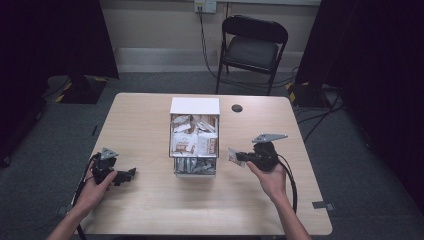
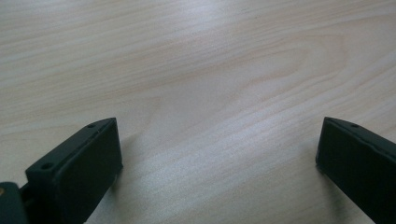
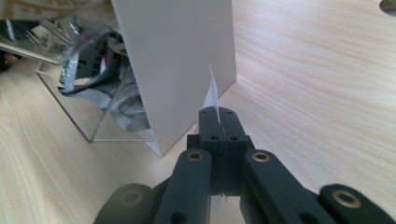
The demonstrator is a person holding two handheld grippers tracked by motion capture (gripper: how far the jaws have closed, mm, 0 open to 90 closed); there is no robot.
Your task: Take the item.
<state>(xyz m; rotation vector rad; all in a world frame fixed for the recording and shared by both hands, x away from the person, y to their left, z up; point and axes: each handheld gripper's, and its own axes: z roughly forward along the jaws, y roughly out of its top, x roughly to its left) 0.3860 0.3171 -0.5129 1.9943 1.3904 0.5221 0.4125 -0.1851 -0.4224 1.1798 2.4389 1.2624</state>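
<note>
One packet (image 3: pixel 211 91) between right gripper (image 3: pixel 218 114) jaws.

In the high view both forearms come in from the six o'clock edge. The left hand (image 1: pixel 96 186) sits at about eight o'clock, wrapped around the left gripper (image 1: pixel 131 173), whose jaws point toward three o'clock, low over the surface, with its grey three-cornered plate on top. In the left gripper view its two black jaws stand wide apart with nothing between them. The right hand (image 1: pixel 268 179) lies at about four o'clock, forearm angling toward eleven o'clock, holding the right gripper (image 1: pixel 239 156) with its jaws aimed toward nine o'clock. In the right gripper view that gripper (image 3: pixel 218 117) has its jaws pressed together, pinching a thin sachet (image 3: pixel 211 94) edge-on.
</note>
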